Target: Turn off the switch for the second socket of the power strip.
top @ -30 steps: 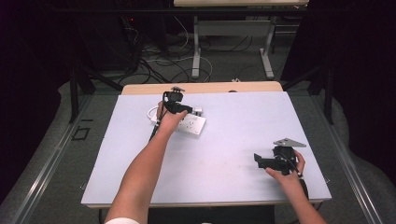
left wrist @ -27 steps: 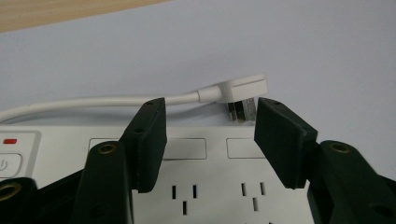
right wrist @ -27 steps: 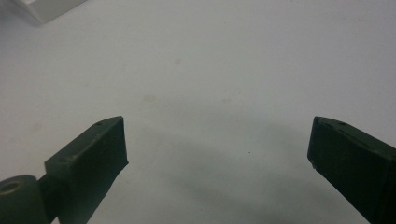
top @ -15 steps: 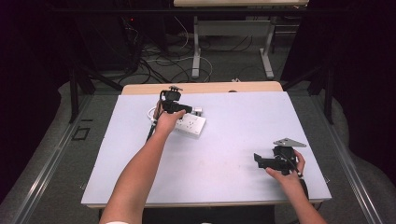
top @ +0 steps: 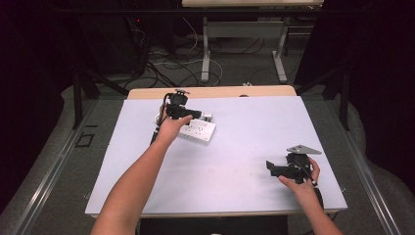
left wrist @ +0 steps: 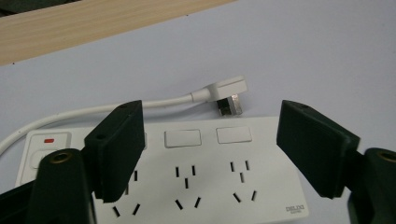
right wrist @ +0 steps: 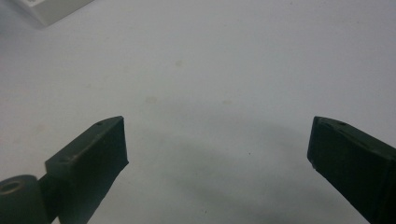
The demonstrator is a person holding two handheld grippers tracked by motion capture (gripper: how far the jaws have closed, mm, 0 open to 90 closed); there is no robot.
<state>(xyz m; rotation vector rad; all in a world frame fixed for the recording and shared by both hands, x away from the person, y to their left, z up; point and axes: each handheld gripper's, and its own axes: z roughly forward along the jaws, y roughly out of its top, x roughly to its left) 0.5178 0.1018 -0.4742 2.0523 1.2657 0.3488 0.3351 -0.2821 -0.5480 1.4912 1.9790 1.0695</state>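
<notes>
The left gripper (left wrist: 210, 149) – jaws just opening, spread, nothing between them – hovers over the power strip (top: 198, 131) at upper centre-left of the table (top: 244, 161). Before regripping, it should clear the plug (left wrist: 227, 93). The right gripper (right wrist: 217, 154) rests spread, empty – lower right.

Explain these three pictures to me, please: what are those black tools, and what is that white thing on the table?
There is no robot here. A person holds a black two-jaw hand tool in each hand. One picture comes from a camera above the light grey table. The other two come from small cameras riding on each tool, looking out between its jaws.

The left gripper hangs over a white plastic power strip with rows of sockets and switches. The strip's white cable ends in a white plug lying just beyond it. The jaws have just been opening and stand wide, pressing on nothing.

The right gripper rests near the table's right side, jaws open above bare table. Nothing is held.
</notes>
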